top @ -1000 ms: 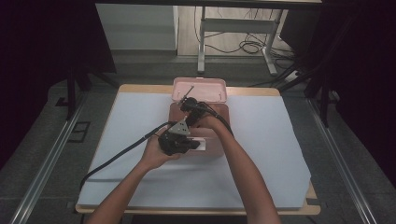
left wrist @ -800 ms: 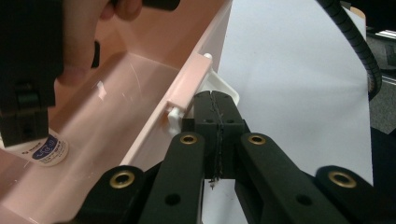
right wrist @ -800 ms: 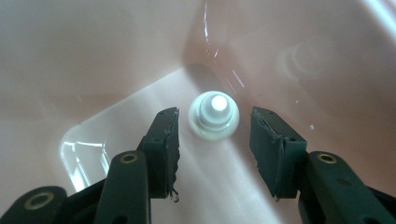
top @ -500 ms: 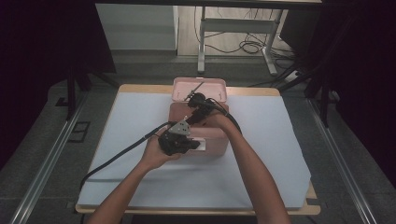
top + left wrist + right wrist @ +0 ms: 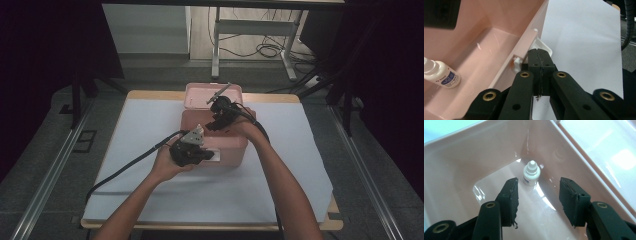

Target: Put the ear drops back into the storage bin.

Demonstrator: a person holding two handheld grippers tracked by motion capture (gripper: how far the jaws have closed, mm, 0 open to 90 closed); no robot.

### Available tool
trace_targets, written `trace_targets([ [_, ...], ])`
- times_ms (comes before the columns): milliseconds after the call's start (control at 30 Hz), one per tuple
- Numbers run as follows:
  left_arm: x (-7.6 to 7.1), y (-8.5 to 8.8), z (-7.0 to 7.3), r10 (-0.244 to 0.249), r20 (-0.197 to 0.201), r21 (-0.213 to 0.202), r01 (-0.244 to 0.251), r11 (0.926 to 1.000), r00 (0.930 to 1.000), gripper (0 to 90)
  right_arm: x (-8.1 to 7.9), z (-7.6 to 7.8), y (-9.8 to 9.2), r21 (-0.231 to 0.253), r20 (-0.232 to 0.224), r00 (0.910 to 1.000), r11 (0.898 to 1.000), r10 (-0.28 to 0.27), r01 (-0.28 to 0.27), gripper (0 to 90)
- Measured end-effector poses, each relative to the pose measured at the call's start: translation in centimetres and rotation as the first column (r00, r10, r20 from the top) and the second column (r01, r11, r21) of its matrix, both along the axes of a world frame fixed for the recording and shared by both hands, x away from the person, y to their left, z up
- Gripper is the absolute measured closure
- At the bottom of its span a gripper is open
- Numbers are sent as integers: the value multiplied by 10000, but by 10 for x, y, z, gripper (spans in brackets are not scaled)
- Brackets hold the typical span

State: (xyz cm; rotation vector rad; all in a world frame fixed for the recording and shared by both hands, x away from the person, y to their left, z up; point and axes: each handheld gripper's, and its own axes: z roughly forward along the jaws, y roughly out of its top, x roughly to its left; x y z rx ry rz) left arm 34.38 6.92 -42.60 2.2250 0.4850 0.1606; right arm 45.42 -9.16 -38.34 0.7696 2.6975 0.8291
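A pink box (image 5: pixel 235 150) stands open on the table, its lid (image 5: pixel 200 95) lying back behind it. Inside, a small white dropper bottle (image 5: pixel 531 173) (image 5: pixel 442 76) stands upright on the floor of the box. My right gripper (image 5: pixel 217 122) (image 5: pixel 539 182) hovers over the box's inside, open. Its jaws have just been opening, and nothing is between them; the bottle stands below and beyond the tips. My left gripper (image 5: pixel 207 156) (image 5: pixel 540 53) is shut at the box's front wall, its tips against the white latch (image 5: pixel 545 47).
The box sits on a white sheet (image 5: pixel 300 150) that covers most of the wooden table (image 5: pixel 150 95). Each gripper trails a black cable (image 5: pixel 125 167). Beyond the table stand a metal desk frame (image 5: pixel 250 30) and loose wires on the floor.
My right gripper has risen out of the box and drifted toward its far right side, its jaws wider apart. The left gripper and the box have stayed put.
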Motion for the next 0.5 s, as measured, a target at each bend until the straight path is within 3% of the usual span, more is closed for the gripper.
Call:
trace_targets([
  [500, 0, 0, 0, 9, -24, 32, -9, 10000, 10000, 900, -11, 11, -32, 288, 407, 9987, 9991, -315, 303, 478],
])
